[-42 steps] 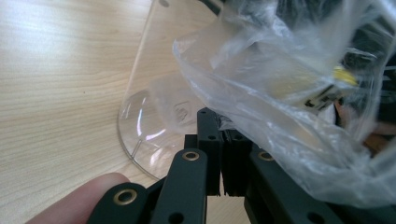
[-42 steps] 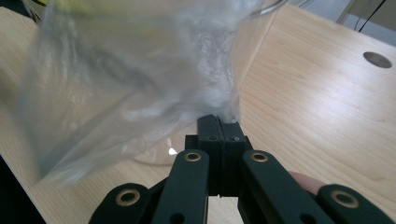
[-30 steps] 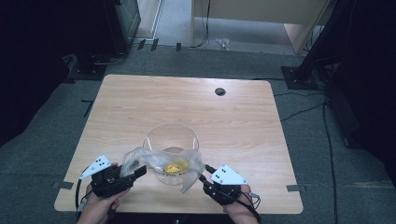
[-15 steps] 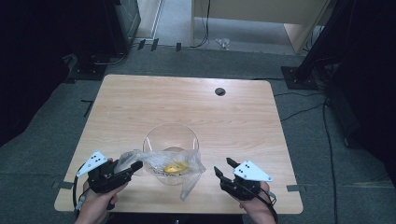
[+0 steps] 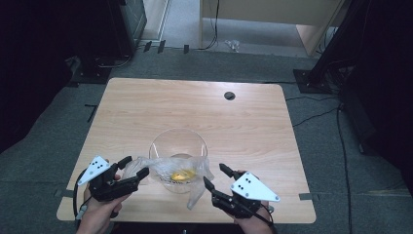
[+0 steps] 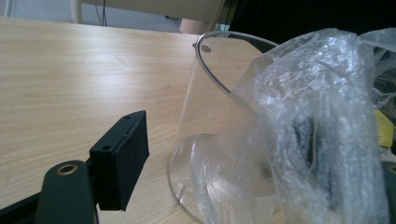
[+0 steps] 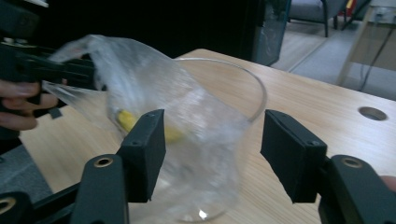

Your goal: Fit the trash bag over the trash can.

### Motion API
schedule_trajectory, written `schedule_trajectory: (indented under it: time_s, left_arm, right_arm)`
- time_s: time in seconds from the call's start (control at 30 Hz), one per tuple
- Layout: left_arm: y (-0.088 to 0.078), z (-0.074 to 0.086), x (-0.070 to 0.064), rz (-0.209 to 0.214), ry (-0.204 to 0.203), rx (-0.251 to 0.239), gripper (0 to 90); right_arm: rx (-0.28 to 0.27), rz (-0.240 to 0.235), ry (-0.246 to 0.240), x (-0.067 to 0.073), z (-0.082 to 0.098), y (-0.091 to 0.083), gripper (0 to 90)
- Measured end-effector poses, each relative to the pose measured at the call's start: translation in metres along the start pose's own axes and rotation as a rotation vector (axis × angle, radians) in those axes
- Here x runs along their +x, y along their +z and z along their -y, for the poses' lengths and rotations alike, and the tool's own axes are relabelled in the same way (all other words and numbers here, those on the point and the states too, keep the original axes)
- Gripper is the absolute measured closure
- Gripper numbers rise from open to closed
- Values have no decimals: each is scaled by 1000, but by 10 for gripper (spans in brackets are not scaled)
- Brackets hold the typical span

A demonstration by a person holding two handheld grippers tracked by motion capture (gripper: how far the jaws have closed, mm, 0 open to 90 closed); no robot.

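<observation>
Bag [image 5: 168, 168] drapes over the near rim of the bowl [image 5: 178, 146], stretched toward my left gripper [image 5: 132, 170], whose just-widened jaws straddle its corner, while my right gripper [image 5: 216, 176], released and empty, hangs farther off.

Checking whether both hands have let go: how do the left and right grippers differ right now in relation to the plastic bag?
The left gripper has the plastic bag draped over one jaw; the right gripper stands apart from the bag, with nothing between its pads. The left sits beside the glass bowl; the right is drawn back toward the table's near edge. Both have just been opening, and both point at the bowl.
</observation>
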State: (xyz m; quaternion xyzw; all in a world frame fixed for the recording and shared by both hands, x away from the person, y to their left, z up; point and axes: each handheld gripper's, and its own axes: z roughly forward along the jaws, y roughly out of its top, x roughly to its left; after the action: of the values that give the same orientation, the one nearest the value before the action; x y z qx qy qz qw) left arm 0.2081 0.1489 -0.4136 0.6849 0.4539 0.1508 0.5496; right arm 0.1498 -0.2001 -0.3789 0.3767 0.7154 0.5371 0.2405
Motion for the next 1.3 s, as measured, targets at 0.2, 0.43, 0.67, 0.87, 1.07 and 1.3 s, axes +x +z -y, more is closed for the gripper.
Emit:
schedule_trajectory:
  time_s: [0.2,0.43,0.67,0.87,1.07,1.3]
  left_arm:
    - [-3,-4,-2,-5,6,-19,214]
    - [-3,-5,-2,-5,10,-2,192]
    - [-7,-7,-2,-4,37,-13,190]
    - [-13,-9,-3,30,78,-32,214]
    - [-19,-16,-5,27,99,-61,237]
    - [-23,-19,-6,42,124,-96,292]
  right_arm:
    - [-19,1,1,17,6,11,260]
    - [0,80,-88,30,18,23,332]
    - [-25,146,-91,23,17,22,807]
    - [-5,122,-76,16,12,24,900]
    - [33,111,-78,7,1,27,900]
    - [57,98,-86,4,-5,32,900]
